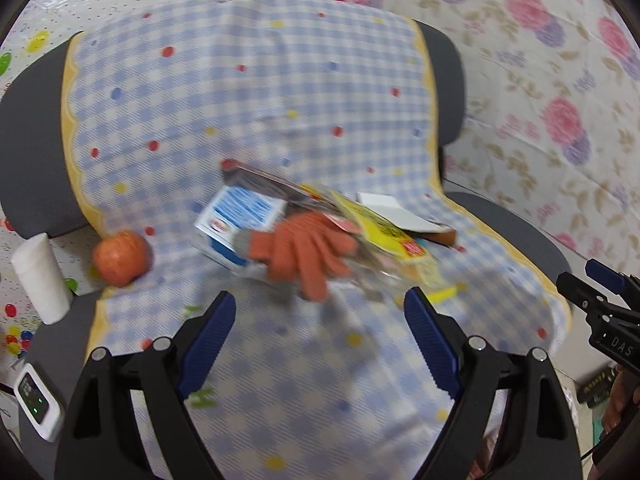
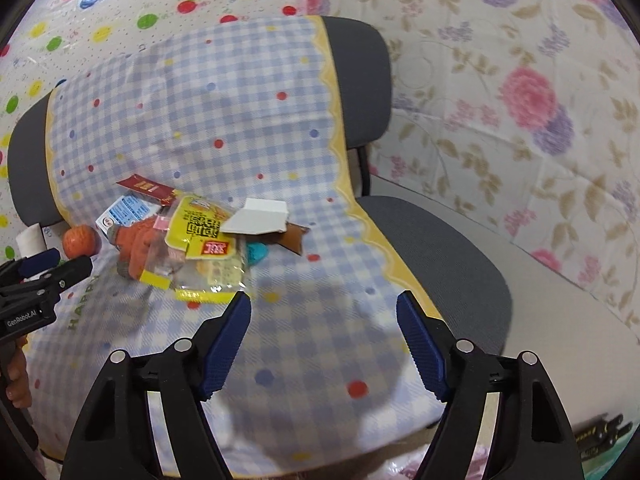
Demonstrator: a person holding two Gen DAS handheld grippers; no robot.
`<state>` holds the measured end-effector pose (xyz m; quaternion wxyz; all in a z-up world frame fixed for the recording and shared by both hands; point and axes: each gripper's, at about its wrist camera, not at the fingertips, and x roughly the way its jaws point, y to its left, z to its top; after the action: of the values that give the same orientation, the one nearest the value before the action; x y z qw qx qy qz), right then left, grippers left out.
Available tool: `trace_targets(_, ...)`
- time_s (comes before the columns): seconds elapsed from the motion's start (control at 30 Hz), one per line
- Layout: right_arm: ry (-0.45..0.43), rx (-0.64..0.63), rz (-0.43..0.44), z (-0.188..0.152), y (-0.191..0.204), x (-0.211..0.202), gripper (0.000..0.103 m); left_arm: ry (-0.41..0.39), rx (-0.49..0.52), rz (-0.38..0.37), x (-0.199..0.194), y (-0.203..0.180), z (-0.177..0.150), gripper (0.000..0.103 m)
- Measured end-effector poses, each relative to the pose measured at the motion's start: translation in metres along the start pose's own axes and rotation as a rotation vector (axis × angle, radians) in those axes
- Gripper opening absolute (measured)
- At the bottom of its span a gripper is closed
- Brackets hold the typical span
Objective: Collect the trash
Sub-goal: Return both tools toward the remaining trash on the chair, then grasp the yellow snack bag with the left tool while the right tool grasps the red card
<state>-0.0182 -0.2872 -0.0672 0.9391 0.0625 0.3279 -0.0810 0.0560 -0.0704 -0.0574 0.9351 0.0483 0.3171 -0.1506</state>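
Note:
A heap of trash lies on a chair draped in a blue checked cloth [image 1: 280, 80]. The heap holds a blue and white carton [image 1: 236, 216], an orange glove [image 1: 308, 248], a yellow wrapper [image 2: 200, 228], a folded white card [image 2: 260, 216] and a red packet [image 2: 146, 188]. My left gripper [image 1: 320, 294] hangs open just short of the glove, with nothing between its fingers. My right gripper [image 2: 323, 296] stands open over bare cloth, to the right of the wrapper's near edge. Each gripper shows at the edge of the other's view: the right gripper [image 1: 600, 292] and the left gripper [image 2: 60, 268].
An apple [image 1: 120, 258] sits on the cloth's left edge beside a white roll [image 1: 40, 280]. A small white device [image 1: 38, 404] is at lower left. The grey seat [image 2: 440, 248] shows bare on the right. Patterned sheets cover the surroundings, and a teal object [image 2: 256, 254] peeks from under the pile.

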Motion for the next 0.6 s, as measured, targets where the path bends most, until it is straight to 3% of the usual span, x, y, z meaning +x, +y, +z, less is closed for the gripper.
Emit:
trace_targets(0.17, 0.036, -0.045, 0.033, 0.014, 0.018, 0.038, 0.069, 0.017, -0.008, 0.032, 0.019, 0.011, 0.008, 0.084)
trace_targets(0.6, 0.102, -0.203, 0.042, 0.039, 0.06, 0.118, 0.069, 0.059, -0.013, 0.033, 0.071, 0.021, 0.023, 0.084)
